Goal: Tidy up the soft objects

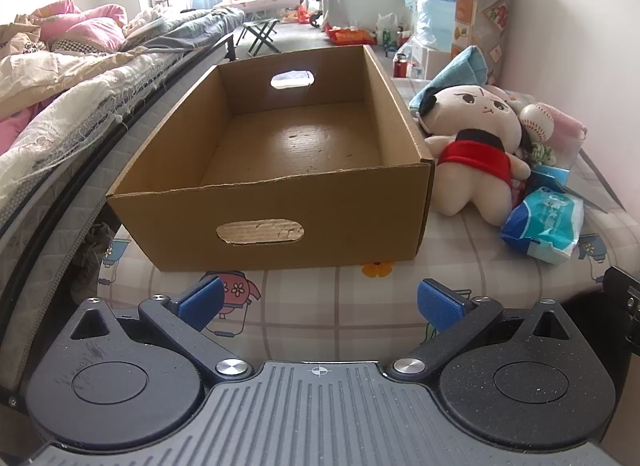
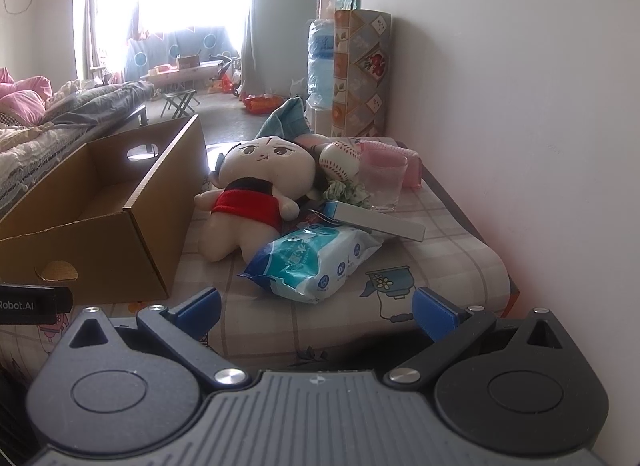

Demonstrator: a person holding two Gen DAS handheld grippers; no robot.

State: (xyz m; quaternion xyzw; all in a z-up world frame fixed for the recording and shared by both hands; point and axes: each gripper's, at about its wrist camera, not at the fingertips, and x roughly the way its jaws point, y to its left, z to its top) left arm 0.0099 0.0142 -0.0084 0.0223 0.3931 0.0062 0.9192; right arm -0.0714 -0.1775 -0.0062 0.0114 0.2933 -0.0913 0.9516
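At the centre of the left view sits our cardboard box (image 1: pixel 280 169), empty, and both the left gripper (image 1: pixel 320 302) and right gripper (image 2: pixel 316 308) hang wide open, holding nothing. We judge sorting hasn't started. Right of the box lies the plush doll (image 2: pixel 256 201) beside the wipes pack (image 2: pixel 312 262); next we need a squeeze on the doll's soft body.

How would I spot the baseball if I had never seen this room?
Start at the open cardboard box and look to the pile on its right. The baseball rests against the plush doll's head, beside a clear glass cup. It is the only round white thing there, with red stitching.
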